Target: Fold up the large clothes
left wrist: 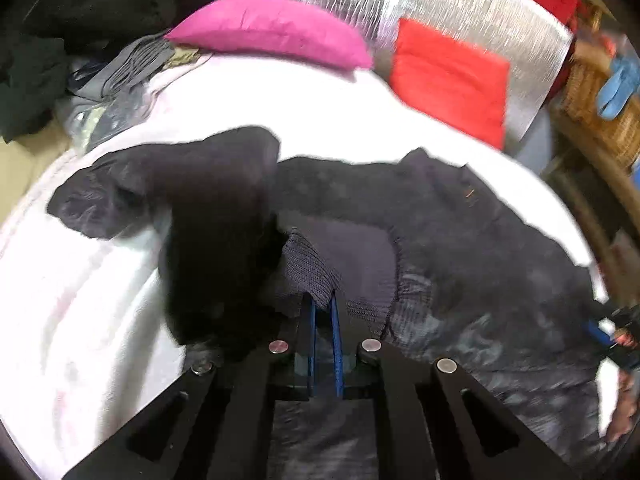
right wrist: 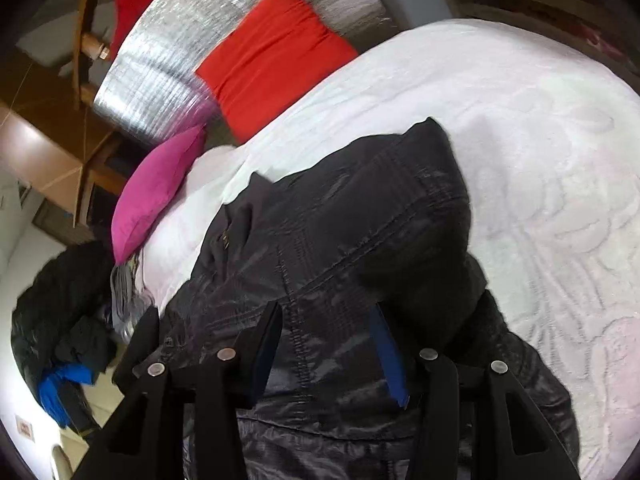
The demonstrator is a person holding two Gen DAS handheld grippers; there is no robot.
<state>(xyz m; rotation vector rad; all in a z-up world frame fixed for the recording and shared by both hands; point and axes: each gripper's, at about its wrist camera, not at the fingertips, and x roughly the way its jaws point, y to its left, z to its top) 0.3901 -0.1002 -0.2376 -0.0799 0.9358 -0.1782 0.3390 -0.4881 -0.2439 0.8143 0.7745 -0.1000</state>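
A large black shiny jacket (left wrist: 460, 216) lies spread on the white bedspread (left wrist: 80, 320). My left gripper (left wrist: 324, 308) is shut on the jacket's ribbed knit cuff (left wrist: 308, 268), with a dark sleeve bunched to its left. In the left wrist view my right gripper (left wrist: 618, 334) shows at the jacket's far right edge. In the right wrist view the jacket (right wrist: 340, 240) fills the centre on the bedspread (right wrist: 540, 160). My right gripper (right wrist: 328, 320) has its fingers apart, with jacket fabric lying between them.
A magenta pillow (left wrist: 272, 28) and a red pillow (left wrist: 448, 80) lie at the head of the bed against a silver panel (left wrist: 460, 0). Dark clothes (left wrist: 60, 20) are piled to the left, also in the right wrist view (right wrist: 60, 320). A wicker shelf (left wrist: 600, 112) stands right.
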